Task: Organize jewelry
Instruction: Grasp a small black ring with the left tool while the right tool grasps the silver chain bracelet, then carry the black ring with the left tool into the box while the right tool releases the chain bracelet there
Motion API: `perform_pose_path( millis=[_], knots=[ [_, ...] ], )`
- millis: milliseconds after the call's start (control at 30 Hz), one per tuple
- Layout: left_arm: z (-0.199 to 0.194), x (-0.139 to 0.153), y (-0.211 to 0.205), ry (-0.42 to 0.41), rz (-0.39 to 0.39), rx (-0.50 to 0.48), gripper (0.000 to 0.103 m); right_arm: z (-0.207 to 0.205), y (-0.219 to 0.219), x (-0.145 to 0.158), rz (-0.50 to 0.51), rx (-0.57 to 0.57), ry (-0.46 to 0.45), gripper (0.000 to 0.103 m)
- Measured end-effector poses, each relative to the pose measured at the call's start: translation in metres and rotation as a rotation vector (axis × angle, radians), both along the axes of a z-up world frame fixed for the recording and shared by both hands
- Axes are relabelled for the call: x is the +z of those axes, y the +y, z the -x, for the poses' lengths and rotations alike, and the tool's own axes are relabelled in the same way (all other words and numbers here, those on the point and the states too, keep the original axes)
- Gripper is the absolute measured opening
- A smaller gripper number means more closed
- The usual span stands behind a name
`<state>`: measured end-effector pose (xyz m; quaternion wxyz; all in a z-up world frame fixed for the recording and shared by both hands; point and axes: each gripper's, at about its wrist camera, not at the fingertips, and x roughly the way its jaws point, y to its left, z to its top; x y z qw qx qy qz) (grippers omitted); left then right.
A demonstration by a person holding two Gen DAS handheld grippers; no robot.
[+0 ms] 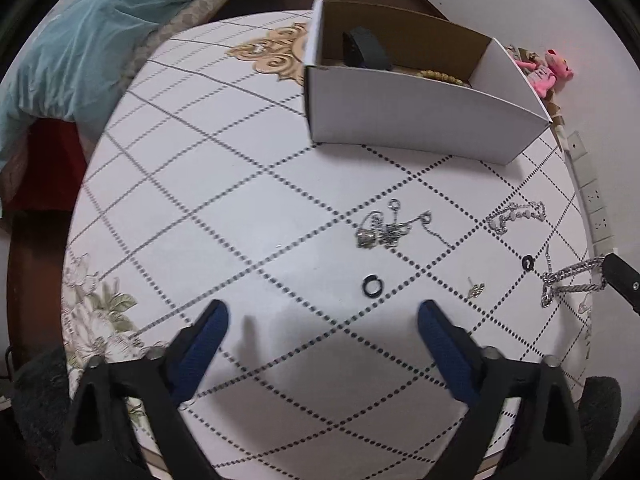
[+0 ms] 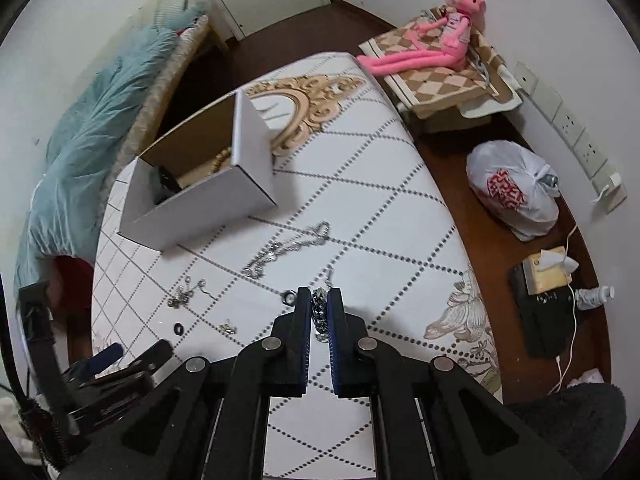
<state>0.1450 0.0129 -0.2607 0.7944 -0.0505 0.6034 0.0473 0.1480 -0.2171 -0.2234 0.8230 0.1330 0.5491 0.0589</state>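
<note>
My right gripper (image 2: pixel 319 294) is shut on a thick silver chain (image 2: pixel 320 318), whose links show between the blue pads; in the left wrist view the chain (image 1: pixel 572 278) hangs from a black finger (image 1: pixel 618 280) at the right edge. My left gripper (image 1: pixel 323 308) is open over the tablecloth with nothing between its fingers. Just ahead of it lies a black ring (image 1: pixel 373 286). Further out are a tangle of thin silver chains (image 1: pixel 390 226), a second silver chain (image 1: pixel 516 216), a smaller black ring (image 1: pixel 528 263) and a small charm (image 1: pixel 476 290). A white cardboard box (image 1: pixel 420 120) stands at the back.
The box (image 2: pixel 200 204) holds a black band (image 1: pixel 368 50) and tan beads (image 1: pixel 440 76). The table edge (image 2: pixel 452 208) curves along the right, with a plastic bag (image 2: pixel 512 196) on the floor beyond. A teal blanket (image 1: pixel 80 40) lies to the left.
</note>
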Motion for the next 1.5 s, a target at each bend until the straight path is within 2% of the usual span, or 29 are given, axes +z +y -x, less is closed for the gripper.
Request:
perform_pose_path(
  millis=[67,133,200,300,333,500,633,767,967,1033,1167,1300,1500],
  knots=[
    [-0.005,-0.005,-0.005,0.012,-0.003,-0.019,0.078,-0.002,0.001,-0.005,0.010,-0.002,0.008,0.008],
    [-0.009,-0.010,-0.010,0.020,-0.006,-0.039,0.061,-0.005,0.000,-0.011,0.016,-0.013,0.022,0.008],
    [-0.010,-0.013,-0.016,0.028,-0.009,-0.056,0.048,-0.007,-0.003,-0.016,0.014,-0.022,0.033,0.008],
    [-0.011,-0.011,-0.026,-0.009,-0.028,-0.097,0.015,-0.008,-0.003,-0.019,0.019,-0.028,0.040,0.008],
    [-0.012,-0.011,-0.027,-0.010,-0.025,-0.107,0.010,-0.008,-0.002,-0.018,0.022,-0.027,0.038,0.008],
    [-0.011,-0.007,-0.031,-0.028,-0.026,-0.125,0.010,-0.007,0.000,-0.012,0.019,-0.016,0.028,0.008],
    [-0.006,0.010,-0.030,-0.057,-0.010,-0.131,0.010,-0.006,0.003,0.002,0.001,0.000,0.008,0.008],
    [-0.002,0.040,-0.024,-0.098,0.022,-0.130,0.010,-0.007,0.006,0.024,-0.040,0.021,-0.020,0.008],
    [-0.021,0.092,-0.008,-0.178,0.088,-0.130,0.010,-0.019,0.014,0.075,-0.105,0.070,-0.096,0.008],
    [-0.030,0.112,-0.004,-0.208,0.119,-0.131,0.010,-0.026,0.019,0.093,-0.123,0.089,-0.126,0.008],
    [-0.056,0.130,0.002,-0.233,0.151,-0.137,0.010,-0.049,0.033,0.119,-0.129,0.138,-0.172,0.008],
    [-0.085,0.125,0.010,-0.209,0.169,-0.140,0.010,-0.084,0.052,0.125,-0.107,0.178,-0.181,0.008],
    [-0.117,0.101,0.026,-0.141,0.203,-0.108,0.010,-0.132,0.074,0.104,-0.099,0.210,-0.113,0.008]
  ],
)
